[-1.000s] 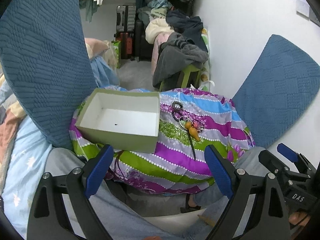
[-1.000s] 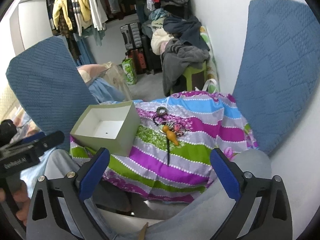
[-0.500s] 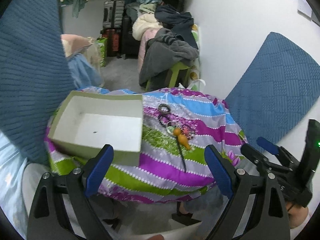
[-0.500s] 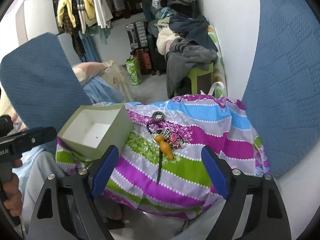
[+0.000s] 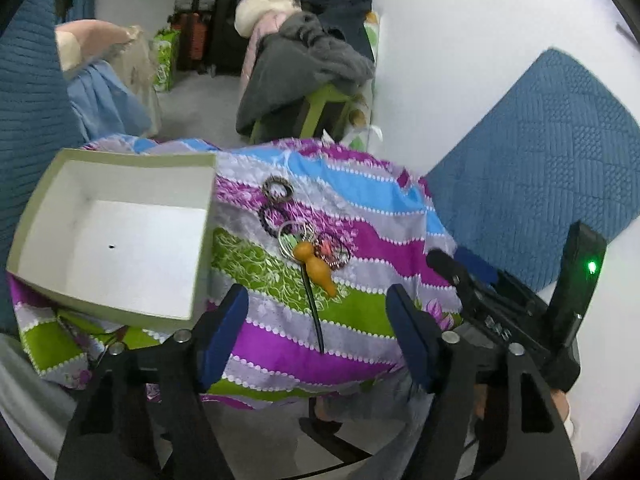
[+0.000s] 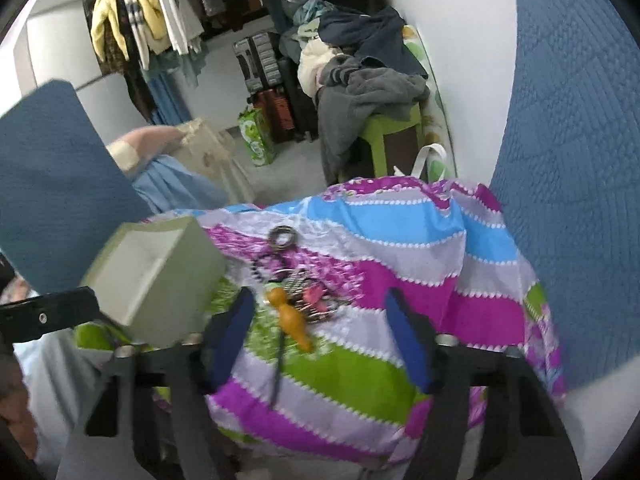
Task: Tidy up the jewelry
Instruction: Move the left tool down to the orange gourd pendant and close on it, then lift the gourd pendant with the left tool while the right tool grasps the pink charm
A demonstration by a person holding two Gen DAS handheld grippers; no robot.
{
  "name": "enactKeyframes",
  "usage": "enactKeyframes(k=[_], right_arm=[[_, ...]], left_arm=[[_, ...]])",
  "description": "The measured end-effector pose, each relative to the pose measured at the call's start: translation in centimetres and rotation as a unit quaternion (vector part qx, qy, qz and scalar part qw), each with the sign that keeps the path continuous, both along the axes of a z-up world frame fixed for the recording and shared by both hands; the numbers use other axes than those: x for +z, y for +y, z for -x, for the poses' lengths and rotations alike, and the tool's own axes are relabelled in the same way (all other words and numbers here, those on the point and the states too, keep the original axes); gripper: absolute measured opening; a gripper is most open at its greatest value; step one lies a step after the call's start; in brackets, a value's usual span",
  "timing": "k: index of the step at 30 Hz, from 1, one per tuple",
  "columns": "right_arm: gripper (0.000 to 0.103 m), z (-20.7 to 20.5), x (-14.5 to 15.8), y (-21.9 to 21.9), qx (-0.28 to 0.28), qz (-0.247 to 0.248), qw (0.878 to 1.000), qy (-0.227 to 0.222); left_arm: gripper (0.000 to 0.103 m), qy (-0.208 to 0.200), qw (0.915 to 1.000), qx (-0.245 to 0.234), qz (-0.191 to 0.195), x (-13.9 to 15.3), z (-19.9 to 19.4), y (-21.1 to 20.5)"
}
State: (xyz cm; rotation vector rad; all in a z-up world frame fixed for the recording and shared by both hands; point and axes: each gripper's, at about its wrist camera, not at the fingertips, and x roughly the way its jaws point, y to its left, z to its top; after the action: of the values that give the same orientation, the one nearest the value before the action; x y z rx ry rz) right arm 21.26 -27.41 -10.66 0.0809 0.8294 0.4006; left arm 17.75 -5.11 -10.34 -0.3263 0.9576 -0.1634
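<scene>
A pile of jewelry lies on a striped cloth (image 5: 360, 312): an orange gourd pendant (image 5: 314, 266) on a black cord, a dark bead bracelet (image 5: 272, 220), a brown ring bracelet (image 5: 278, 192) and metal rings. An open green box (image 5: 116, 236) with a white inside stands left of it. My left gripper (image 5: 318, 330) is open just short of the pendant. My right gripper (image 6: 320, 338) is open with the pendant (image 6: 290, 318) between its fingers' lines; the box (image 6: 160, 280) is at its left. The right gripper's fingertips (image 5: 452, 268) also show in the left wrist view.
Blue quilted cushions (image 5: 540, 168) stand at right and left (image 6: 52, 184). A white wall (image 6: 460, 80) is behind. A green stool (image 6: 396, 136) piled with clothes, suitcases and hanging garments fill the back. The cloth's front edge drops off below both grippers.
Both grippers have moved forward and down toward the jewelry pile, which now looks larger. Both grippers' fingers have narrowed but stay open.
</scene>
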Motion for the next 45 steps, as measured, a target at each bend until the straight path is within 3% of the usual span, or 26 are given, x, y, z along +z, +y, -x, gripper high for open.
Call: enactKeyframes(k=[2,6,10,14,24,34,37,38,45], right_arm=[[0.045,-0.8,-1.1,0.2,0.003,0.003,1.000,0.006],[0.041,-2.6,-3.5,0.3,0.024,-0.018,0.999,0.034],[0.037,-4.6,-5.5,1.0,0.042,-0.004,0.998,0.050],[0.029,-6.3,-7.4,1.6,0.067,0.004,0.995,0.071],[0.024,-9.9,-10.7,2.9,0.111,-0.032,0.984,0.139],[0.024,-11.8,-12.8,3.1,0.116,-0.039,0.976,0.179],[0.024,-11.9,-12.9,3.0,0.116,-0.046,0.975,0.183],[0.023,-11.9,-13.0,2.9,0.116,-0.047,0.975,0.185],[0.009,-11.7,-13.3,3.6,0.123,-0.030,0.975,0.183]], left_arm=[[0.062,0.008,0.9998,-0.015,0.005,-0.5,-0.5,-0.7],[0.062,0.021,0.9990,-0.029,0.027,-2.3,-2.0,-1.8],[0.061,0.038,0.9981,-0.025,0.042,-5.0,-3.9,-2.2],[0.053,0.056,0.9970,-0.010,0.052,-8.2,-5.9,-2.1],[0.048,0.085,0.9949,-0.002,0.054,-13.6,-9.6,-3.3],[0.047,0.073,0.9971,0.008,0.021,-15.7,-11.2,-4.0],[0.038,0.070,0.9973,0.002,0.023,-16.0,-11.5,-4.3],[0.030,0.068,0.9976,0.001,0.018,-15.9,-11.5,-4.4],[0.030,0.049,0.9985,-0.005,0.022,-14.7,-10.5,-3.6]])
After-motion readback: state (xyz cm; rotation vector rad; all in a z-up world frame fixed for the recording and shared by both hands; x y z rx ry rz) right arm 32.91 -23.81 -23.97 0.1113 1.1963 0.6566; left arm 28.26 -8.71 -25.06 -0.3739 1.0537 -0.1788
